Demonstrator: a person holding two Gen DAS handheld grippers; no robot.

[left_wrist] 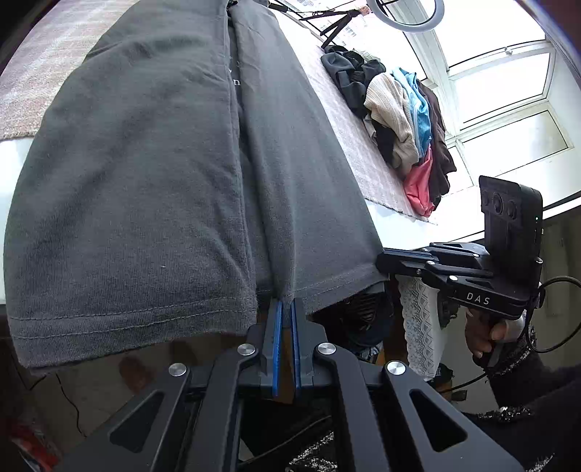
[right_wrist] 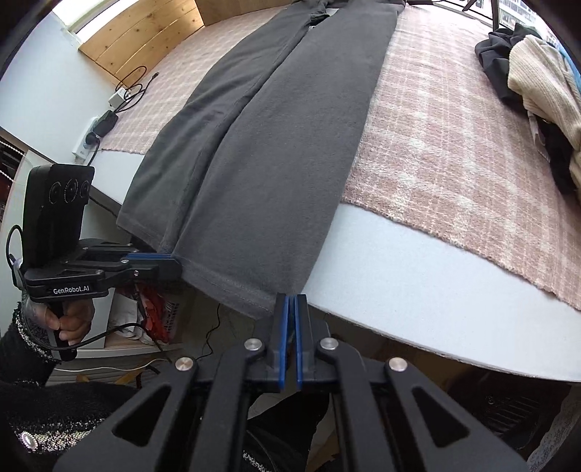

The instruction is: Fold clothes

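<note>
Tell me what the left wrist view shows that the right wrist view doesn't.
Only the left wrist view: a ring light, a tripod, windows, and pink and blue clothes in the pile.

Only the right wrist view: a wooden headboard and a power strip with cables.

Both: the grey garment on the blanket, both grippers, left and right, shut on its hem, and the cream sweater.
</note>
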